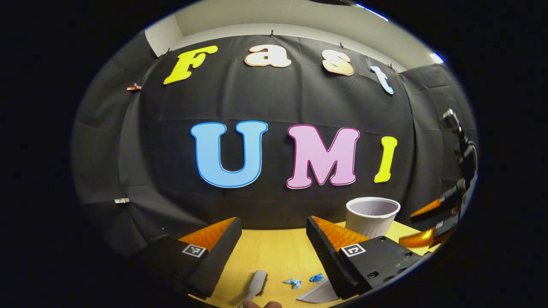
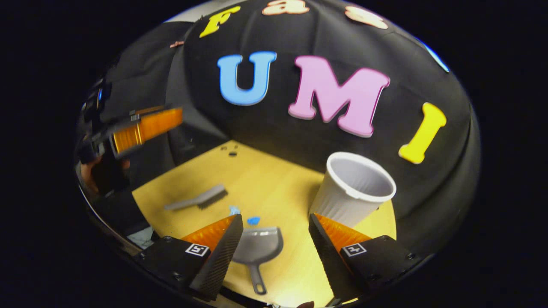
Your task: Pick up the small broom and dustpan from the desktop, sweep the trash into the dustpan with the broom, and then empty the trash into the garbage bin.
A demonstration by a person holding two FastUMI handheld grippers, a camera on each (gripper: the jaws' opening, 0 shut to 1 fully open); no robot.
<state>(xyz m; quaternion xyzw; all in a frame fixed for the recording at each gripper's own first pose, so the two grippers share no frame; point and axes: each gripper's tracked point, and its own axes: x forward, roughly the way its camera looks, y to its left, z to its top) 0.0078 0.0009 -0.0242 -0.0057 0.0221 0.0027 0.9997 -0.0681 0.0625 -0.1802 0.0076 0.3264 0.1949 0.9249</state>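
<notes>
A small grey broom [image 2: 198, 199] lies on the yellow desktop [image 2: 274, 184], bristles to the right; it also shows at the bottom as the broom [image 1: 256, 285]. Two blue scraps of trash [image 2: 253, 220] [image 1: 293, 282] lie between it and the grey dustpan [image 2: 258, 248], whose edge is the dustpan [image 1: 317, 292]. A white ribbed bin [image 2: 353, 190] [image 1: 370, 216] stands at the desk's back right. My right gripper [image 2: 274, 233] hangs open above the dustpan. My left gripper [image 1: 273, 237] is open above the broom and scraps, and appears far left as the left gripper [image 2: 141, 127].
Black cloth walls close the desk at the back and sides. The right gripper [image 1: 432, 222] shows at the right edge of the left gripper view, beside the bin. A hand [image 2: 92, 171] holds the left gripper.
</notes>
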